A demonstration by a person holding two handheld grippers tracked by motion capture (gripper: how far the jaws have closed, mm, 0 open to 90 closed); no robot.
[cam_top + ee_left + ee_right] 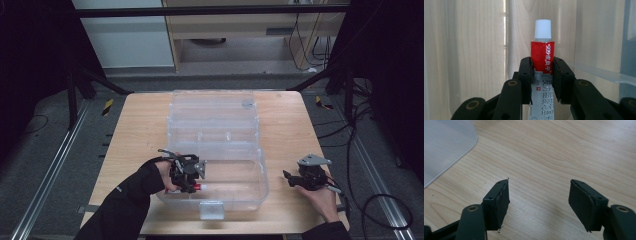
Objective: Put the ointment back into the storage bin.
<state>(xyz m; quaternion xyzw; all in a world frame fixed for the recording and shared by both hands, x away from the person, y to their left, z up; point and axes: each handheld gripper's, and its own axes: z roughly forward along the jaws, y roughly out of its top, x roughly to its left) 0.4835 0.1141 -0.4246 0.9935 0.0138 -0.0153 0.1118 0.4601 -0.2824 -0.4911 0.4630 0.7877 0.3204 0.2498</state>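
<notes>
Inside the clear storage box (pixel 215 150), the left gripper (pixel 541 68) clamps an ointment tube (pixel 542 56), seemingly awaiting release; the right gripper (pixel 537 201) gapes empty beside it.

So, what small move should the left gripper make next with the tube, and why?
Probably lower it a little and open the jaws. The left gripper is shut on the red and white tube, already inside the open clear box, with the cap pointing across it. The right gripper hangs open over the table, holding nothing.
</notes>
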